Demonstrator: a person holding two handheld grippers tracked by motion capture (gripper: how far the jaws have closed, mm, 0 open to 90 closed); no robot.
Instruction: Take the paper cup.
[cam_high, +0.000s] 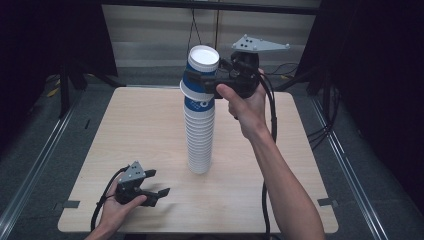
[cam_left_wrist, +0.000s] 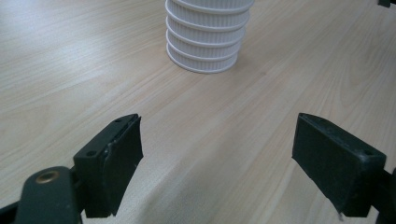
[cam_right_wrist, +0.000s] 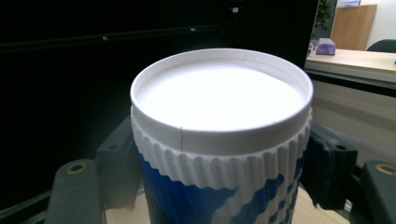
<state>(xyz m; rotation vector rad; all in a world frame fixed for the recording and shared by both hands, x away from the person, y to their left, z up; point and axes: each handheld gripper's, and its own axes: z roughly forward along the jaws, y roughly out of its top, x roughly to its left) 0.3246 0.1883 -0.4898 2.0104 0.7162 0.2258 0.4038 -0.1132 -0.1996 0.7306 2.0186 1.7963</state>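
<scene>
Though seemingly pinched, cup (cam_high: 202, 62) between right tool (cam_high: 216, 79)

a light wooden table (cam_high: 145, 130) is standing on a grey floor (cam_high: 45, 150), with metal rails (cam_high: 30, 170) running along both sides. black cables (cam_high: 325, 135) are lying on the floor at the right. dark curtains (cam_high: 380, 75) are hanging at both sides. in the right gripper view, a wooden counter (cam_right_wrist: 355, 58) is showing far off.

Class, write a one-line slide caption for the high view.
Right gripper clamps the top cup of a tall inverted cup stack on a wooden table; left gripper rests open nearby.
</scene>
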